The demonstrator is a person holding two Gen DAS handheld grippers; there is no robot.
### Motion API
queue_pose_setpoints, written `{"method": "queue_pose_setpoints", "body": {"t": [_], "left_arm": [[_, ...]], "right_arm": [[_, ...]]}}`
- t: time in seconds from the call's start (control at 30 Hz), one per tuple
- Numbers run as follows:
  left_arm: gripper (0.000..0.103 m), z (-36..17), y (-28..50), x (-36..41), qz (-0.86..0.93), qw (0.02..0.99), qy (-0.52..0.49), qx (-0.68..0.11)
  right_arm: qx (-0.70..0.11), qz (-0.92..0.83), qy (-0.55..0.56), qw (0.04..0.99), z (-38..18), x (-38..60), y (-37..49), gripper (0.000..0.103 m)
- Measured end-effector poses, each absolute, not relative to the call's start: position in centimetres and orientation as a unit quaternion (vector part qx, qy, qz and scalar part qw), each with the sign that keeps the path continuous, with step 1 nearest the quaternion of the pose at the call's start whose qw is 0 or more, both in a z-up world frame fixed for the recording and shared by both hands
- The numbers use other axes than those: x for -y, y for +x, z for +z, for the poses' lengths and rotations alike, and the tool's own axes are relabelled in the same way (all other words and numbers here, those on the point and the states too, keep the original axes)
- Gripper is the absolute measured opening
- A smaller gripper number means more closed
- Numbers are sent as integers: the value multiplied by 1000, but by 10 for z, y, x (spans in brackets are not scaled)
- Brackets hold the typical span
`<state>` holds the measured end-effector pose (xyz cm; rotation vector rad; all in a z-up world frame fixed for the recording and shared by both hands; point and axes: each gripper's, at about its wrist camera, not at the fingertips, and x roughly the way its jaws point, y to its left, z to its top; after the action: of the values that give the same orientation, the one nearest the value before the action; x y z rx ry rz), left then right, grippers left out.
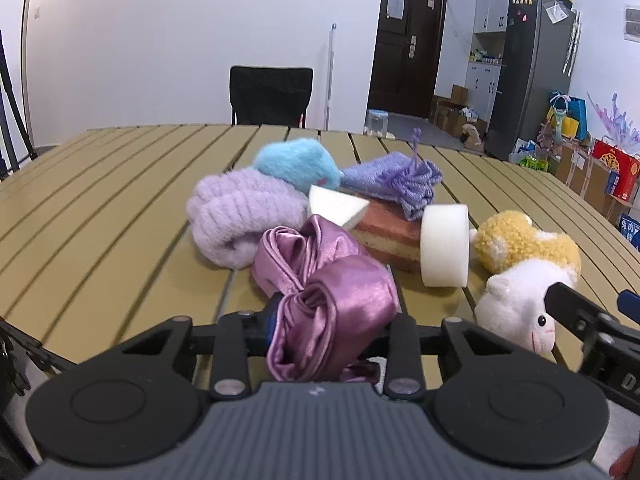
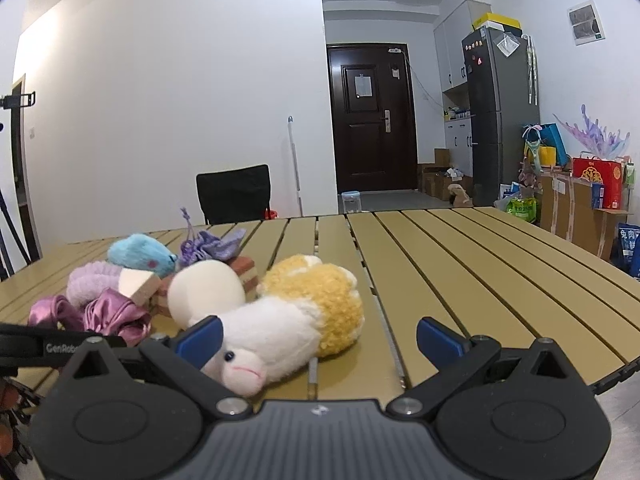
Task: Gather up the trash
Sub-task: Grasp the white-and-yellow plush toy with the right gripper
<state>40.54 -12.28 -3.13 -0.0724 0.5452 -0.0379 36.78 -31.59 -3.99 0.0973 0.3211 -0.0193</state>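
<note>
A pile of soft items lies on the slatted tan table (image 1: 120,200). My left gripper (image 1: 332,328) is shut on a shiny purple satin cloth (image 1: 332,300) at the near edge of the pile. Behind it lie a lilac fluffy towel (image 1: 240,216), a blue plush (image 1: 296,164), a purple knit cloth (image 1: 396,180), a white wedge sponge (image 1: 336,208), a brown sponge block (image 1: 392,236) and a white round sponge (image 1: 444,248). A white and yellow plush lamb (image 2: 296,320) lies between the jaws of my right gripper (image 2: 320,340), which is open around its head.
A black chair (image 1: 272,96) stands behind the table's far edge. A dark door (image 2: 372,120), a fridge (image 2: 500,112) and boxes and bags (image 2: 592,184) are in the room beyond. The table's right half (image 2: 480,272) holds nothing in view.
</note>
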Motion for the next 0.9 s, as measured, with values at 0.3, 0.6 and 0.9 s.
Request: {"method": "queue_pose_setpoints", "body": {"t": [0.3,0.6,0.9], "left_arm": [[35,-15,391,97,-2,971,-40,-236],[35,-13,392,78,12,970,-44,-239],[35,-15,392,69,27,968,-45,-245]], "right_arm": [[-163,-25,66,984,-37,291,388,103],[-193,-87,101,972,-44,285,423,103],[-221,-96,129,962,-59,288,441,99]]}}
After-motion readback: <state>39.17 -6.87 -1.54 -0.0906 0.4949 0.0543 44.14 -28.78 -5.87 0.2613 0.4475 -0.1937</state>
